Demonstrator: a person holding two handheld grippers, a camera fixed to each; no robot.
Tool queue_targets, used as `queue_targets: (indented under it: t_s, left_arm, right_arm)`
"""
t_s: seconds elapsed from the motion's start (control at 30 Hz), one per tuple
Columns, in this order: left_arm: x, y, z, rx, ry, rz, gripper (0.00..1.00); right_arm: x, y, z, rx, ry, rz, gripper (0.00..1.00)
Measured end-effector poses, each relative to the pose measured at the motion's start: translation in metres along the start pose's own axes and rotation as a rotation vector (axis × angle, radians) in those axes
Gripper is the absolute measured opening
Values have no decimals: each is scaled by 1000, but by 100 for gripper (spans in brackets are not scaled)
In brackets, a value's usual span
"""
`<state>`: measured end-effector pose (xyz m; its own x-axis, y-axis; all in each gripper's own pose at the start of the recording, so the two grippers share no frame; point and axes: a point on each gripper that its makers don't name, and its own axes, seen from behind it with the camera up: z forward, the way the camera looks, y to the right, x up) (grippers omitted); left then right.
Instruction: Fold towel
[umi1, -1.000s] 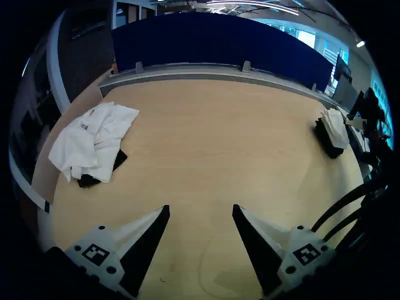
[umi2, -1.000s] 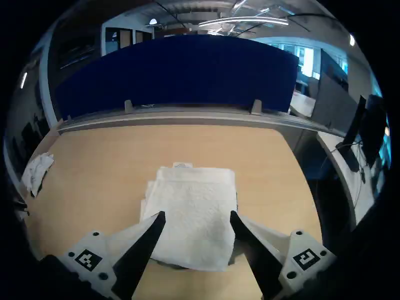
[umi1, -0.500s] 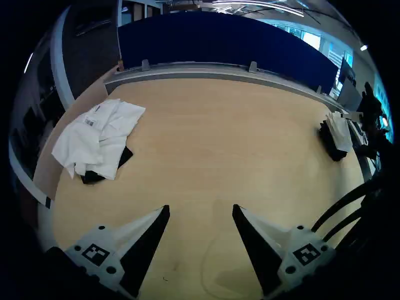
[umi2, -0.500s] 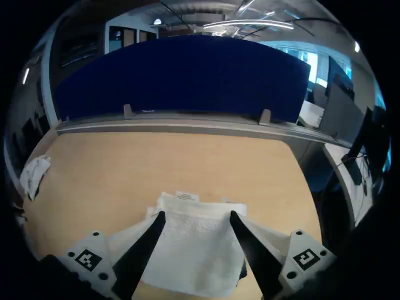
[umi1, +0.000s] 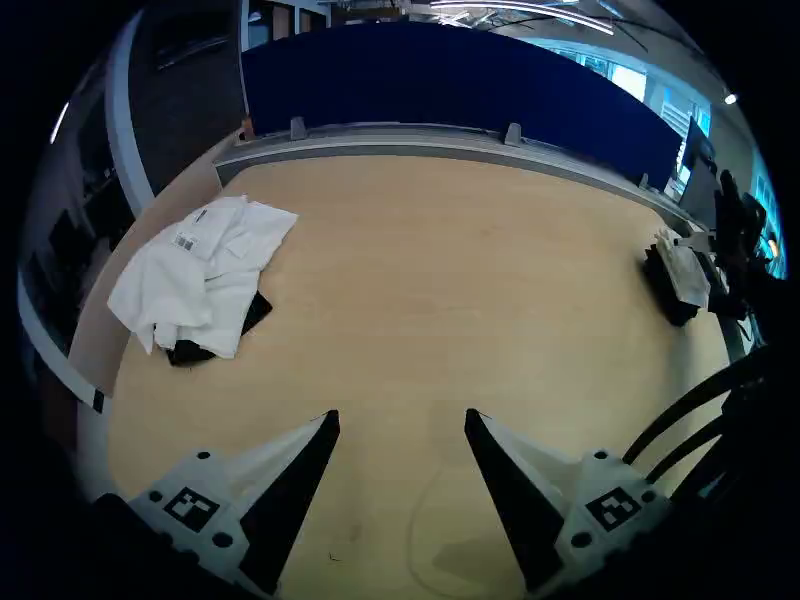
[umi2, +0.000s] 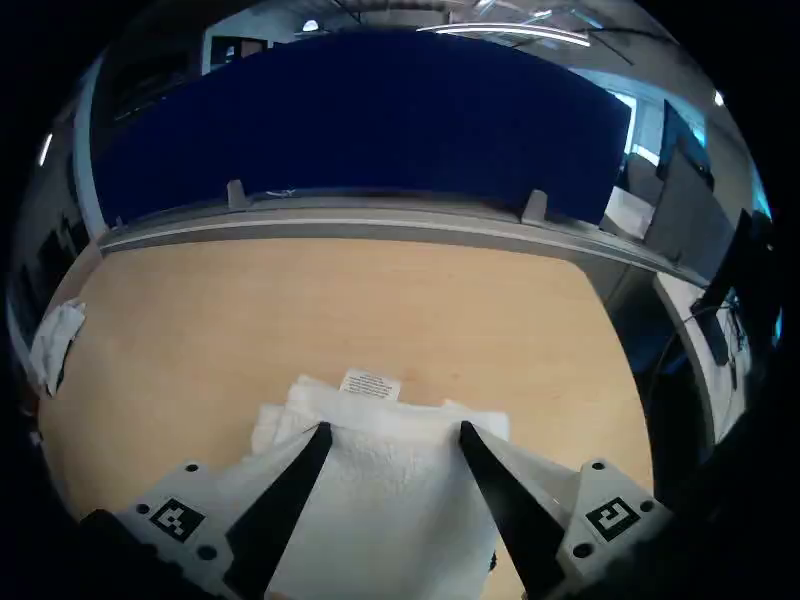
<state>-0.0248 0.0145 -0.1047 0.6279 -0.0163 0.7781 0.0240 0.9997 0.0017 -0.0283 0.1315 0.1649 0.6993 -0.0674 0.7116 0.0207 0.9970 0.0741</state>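
A folded white towel with a small label at its far edge lies on the wooden table. My right gripper is open, low over it, with the towel spanning the gap between the fingers. In the left gripper view the same folded towel sits at the table's far right on something black. My left gripper is open over bare wood with nothing between its fingers. A crumpled pile of white towels lies at the left on a black object.
A blue partition with a grey rail runs along the table's far edge. The crumpled pile sits at the far left in the right gripper view. Black cables hang at the right. Desks and monitors stand beyond the table's right edge.
My right gripper has come down and forward over the folded towel, which now reaches past the fingertips. The left gripper's view has shifted only slightly.
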Motion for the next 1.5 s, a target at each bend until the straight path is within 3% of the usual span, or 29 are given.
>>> queue_targets:
  t_s: [0.27,0.57,0.8,1.0,1.5]
  left_arm:
    - [2,4,3,0,-1,0,93]
    - [4,8,6,-5,-1,2,93]
    - [7,9,5,-8,2,3,93]
    - [8,9,3,-14,6,0,93]
    - [7,7,3,-16,11,8,93]
  right_arm:
    - [-4,1,9,13,-14,23,100]
    - [-2,-1,3,18,-10,8,100]
    - [21,-9,-20,23,62,-7,100]
    - [23,-16,-40,23,97,3,100]
    - [-37,-30,-63,9,84,33,100]
